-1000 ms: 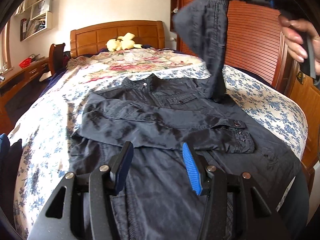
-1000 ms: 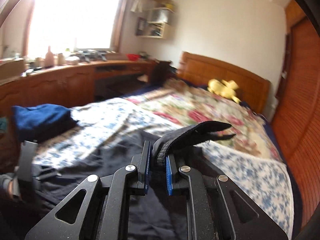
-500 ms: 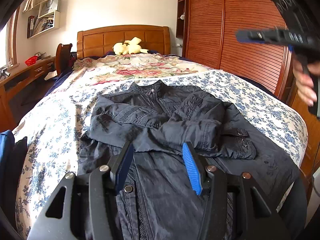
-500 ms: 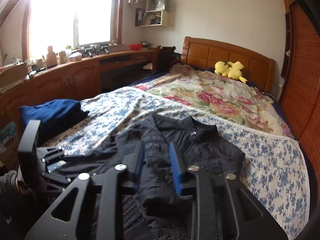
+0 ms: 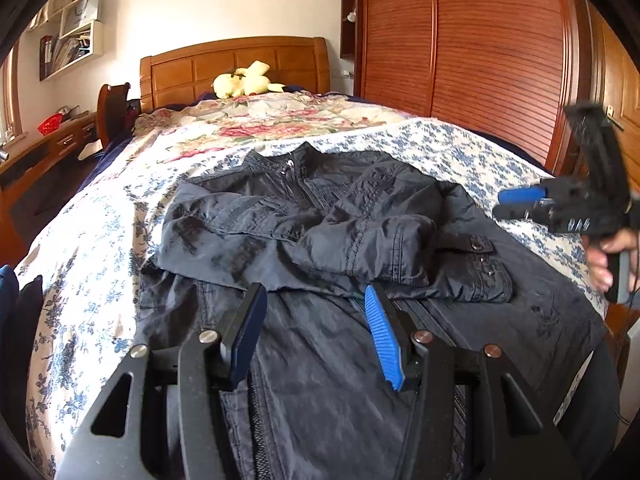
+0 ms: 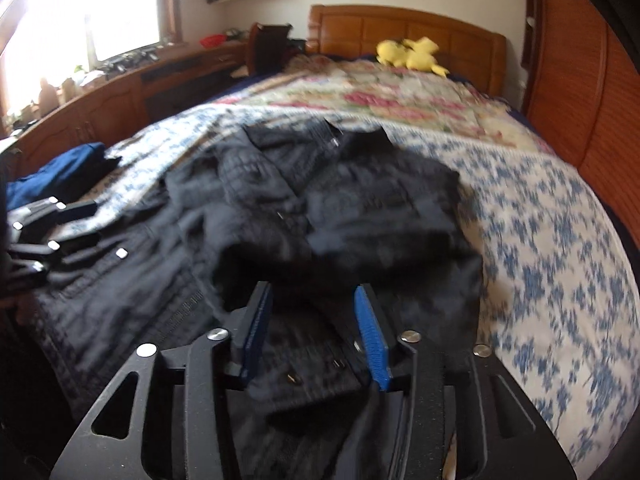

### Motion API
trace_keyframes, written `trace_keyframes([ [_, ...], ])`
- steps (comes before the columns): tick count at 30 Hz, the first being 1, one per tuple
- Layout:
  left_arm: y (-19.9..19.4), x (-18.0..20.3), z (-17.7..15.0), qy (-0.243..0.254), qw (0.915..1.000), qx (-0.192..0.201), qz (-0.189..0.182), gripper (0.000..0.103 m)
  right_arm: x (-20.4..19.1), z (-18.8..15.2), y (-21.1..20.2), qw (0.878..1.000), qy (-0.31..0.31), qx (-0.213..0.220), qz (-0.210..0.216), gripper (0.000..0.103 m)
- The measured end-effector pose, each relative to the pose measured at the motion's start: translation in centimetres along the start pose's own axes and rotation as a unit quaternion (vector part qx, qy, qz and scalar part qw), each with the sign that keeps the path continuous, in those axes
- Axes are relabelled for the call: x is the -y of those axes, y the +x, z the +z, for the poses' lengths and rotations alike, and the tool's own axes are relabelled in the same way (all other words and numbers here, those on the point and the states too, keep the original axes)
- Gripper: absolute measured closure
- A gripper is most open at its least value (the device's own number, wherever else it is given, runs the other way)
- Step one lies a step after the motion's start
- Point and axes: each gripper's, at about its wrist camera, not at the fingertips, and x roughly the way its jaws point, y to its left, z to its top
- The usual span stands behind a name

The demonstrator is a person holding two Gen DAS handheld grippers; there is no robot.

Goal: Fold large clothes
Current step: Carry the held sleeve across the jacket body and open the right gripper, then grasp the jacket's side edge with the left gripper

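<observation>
A black jacket (image 5: pixel 320 240) lies face up on the bed, collar toward the headboard. Both sleeves are folded across its chest, the right one (image 5: pixel 384 248) bunched on top. My left gripper (image 5: pixel 314 296) hovers over the jacket's lower front, open, with nothing between its blue pads. My right gripper (image 5: pixel 500 204) is low by the jacket's right edge, held in a hand (image 5: pixel 604 256). In the blurred right wrist view its jaws (image 6: pixel 312 296) are opening over the jacket (image 6: pixel 320 208); the cloth lies under them, not pinched. The left gripper (image 6: pixel 52 232) shows at the left edge.
The bed has a blue-flowered sheet (image 5: pixel 80 264) and a pink floral quilt (image 5: pixel 272 120). A yellow plush toy (image 5: pixel 248 84) sits by the headboard. A wooden wardrobe (image 5: pixel 480 60) runs along the right. Folded blue clothes (image 6: pixel 60 172) lie at the bed's left edge by a wooden cabinet (image 6: pixel 120 96).
My right gripper let go of the sleeve, which dropped folded across the jacket's chest. The gripper then came down to the jacket's right side, its jaws spreading. My left gripper stayed put.
</observation>
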Motion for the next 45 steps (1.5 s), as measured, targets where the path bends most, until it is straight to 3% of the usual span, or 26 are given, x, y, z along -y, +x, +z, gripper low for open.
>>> trace_keyframes([
  [7, 2.8, 1.8, 0.6, 0.012, 0.9994, -0.026, -0.016, 0.053, 3.2, -4.2, 4.0, 0.997, 0.051, -0.052, -0.011, 0.051],
  [20, 8.2, 6.1, 3.1, 0.058, 0.9953, -0.074, -0.025, 0.053, 4.5, -6.1, 5.7, 0.995, 0.090, -0.047, 0.026, 0.049],
  [32, 13.0, 10.4, 8.2, 0.094, 0.9895, -0.100, -0.045, 0.053, 3.8, -6.3, 5.4, 0.997, 0.071, -0.035, 0.003, 0.049],
  [39, 15.9, 11.9, 8.5, 0.128, 0.9809, -0.141, -0.039, 0.053, 3.8, -6.2, 5.4, 0.997, 0.071, -0.035, 0.003, 0.049],
  [42, 16.6, 12.5, 8.0, 0.148, 0.9758, -0.157, -0.032, 0.065, 3.8, -6.3, 5.4, 0.997, 0.072, -0.035, 0.004, 0.049],
  [45, 16.2, 12.4, 7.9, 0.155, 0.9757, -0.154, -0.018, 0.087, 3.7, -6.2, 5.4, 0.997, 0.071, -0.035, 0.004, 0.049],
])
